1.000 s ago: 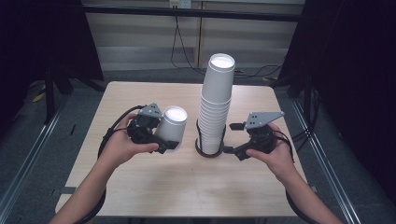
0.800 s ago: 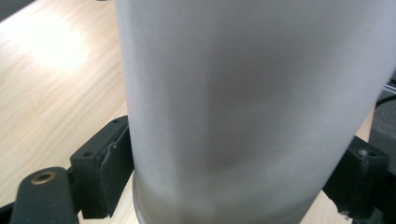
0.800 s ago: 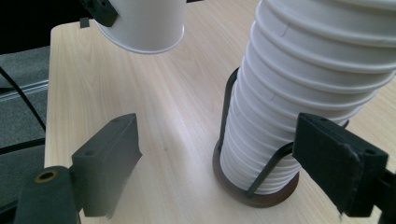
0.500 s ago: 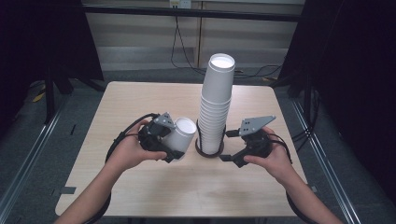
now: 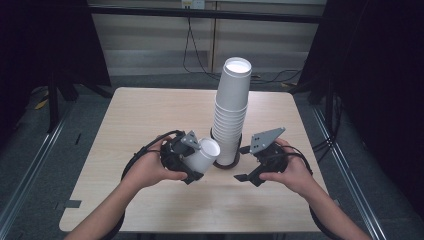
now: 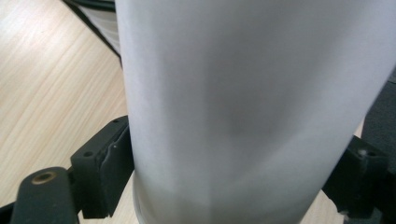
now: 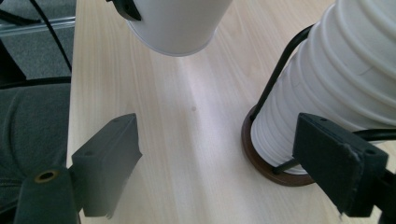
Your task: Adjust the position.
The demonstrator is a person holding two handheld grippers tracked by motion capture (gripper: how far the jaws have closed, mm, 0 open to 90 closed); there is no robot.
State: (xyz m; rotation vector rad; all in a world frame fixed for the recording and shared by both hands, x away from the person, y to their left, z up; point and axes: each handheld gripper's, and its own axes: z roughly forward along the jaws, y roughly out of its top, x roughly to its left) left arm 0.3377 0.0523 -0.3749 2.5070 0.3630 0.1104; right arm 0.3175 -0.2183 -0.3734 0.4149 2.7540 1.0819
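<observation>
One cup was off the stack and in your grip; nothing had been set down yet.

Your left gripper (image 5: 192, 162) was clamped on a single white cup (image 5: 202, 156), tilted and just beside the tall cup stack (image 5: 231, 107) in its wire holder (image 5: 226, 162) near the table (image 5: 150, 115) middle. I judge placing that cup remained. Your right gripper (image 5: 250, 170) sat with jaws spread wide and empty on the stack's other side. The stack and holder stood between your hands; cables trailed near the left wrist.
</observation>
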